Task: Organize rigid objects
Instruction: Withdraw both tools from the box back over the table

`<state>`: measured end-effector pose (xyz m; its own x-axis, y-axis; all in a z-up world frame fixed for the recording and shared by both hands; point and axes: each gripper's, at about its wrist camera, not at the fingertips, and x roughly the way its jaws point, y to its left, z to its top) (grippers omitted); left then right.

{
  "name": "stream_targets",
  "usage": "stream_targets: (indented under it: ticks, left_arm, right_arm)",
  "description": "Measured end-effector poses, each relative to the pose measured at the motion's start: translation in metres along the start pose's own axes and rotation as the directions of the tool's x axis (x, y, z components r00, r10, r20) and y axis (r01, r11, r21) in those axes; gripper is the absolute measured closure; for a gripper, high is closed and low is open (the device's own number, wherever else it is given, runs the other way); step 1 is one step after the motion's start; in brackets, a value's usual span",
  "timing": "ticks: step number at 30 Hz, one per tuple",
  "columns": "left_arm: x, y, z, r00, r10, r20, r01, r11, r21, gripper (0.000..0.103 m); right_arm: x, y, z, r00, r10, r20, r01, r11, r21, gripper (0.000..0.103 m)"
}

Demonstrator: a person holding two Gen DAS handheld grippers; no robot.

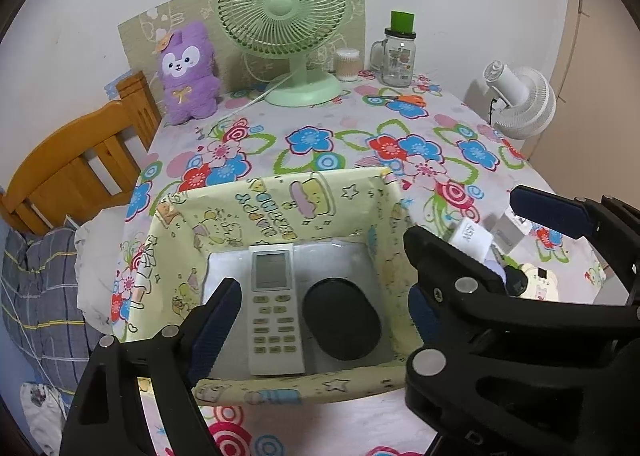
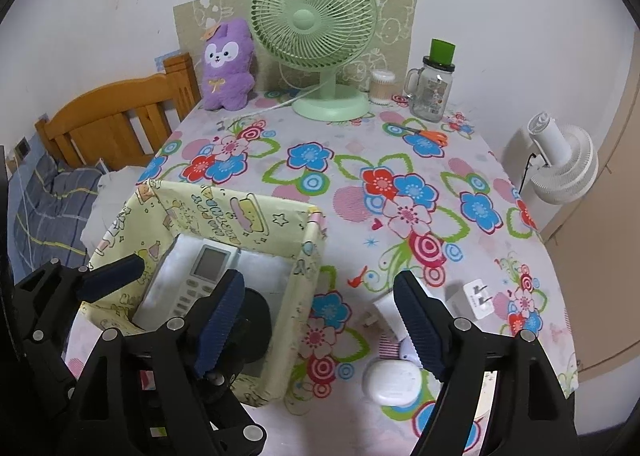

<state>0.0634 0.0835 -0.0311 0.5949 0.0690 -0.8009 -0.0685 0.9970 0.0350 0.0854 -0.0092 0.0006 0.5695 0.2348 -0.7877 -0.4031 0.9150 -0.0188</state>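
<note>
Below your left claw (image 1: 320, 320), its fingers apart and empty, one yellow box (image 1: 280, 195) holds two things: one white remote (image 1: 275, 308) and one black oval case (image 1: 341, 324). Your right claw (image 2: 320, 320) is also apart, over three white items: one earbud case (image 2: 394, 382) and two plug adapters (image 2: 478, 296). Beyond stand two fans (image 2: 314, 27).
</note>
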Motion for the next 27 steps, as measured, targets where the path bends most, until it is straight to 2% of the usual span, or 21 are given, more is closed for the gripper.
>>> stream_targets:
  ticks: [11, 27]
  left_arm:
    - [-0.009, -0.024, 0.005, 1.000, -0.014, 0.004, 0.014, 1.000, 0.002, 0.016]
    - [-0.024, -0.072, 0.008, 0.998, -0.039, 0.055, 0.034, 0.996, 0.084, 0.015]
  right_arm:
    - [-0.014, -0.021, -0.002, 1.000, 0.000, 0.016, 0.000, 1.000, 0.004, 0.021]
    - [-0.037, -0.061, -0.013, 0.998, -0.038, 0.047, 0.037, 0.999, 0.027, 0.017]
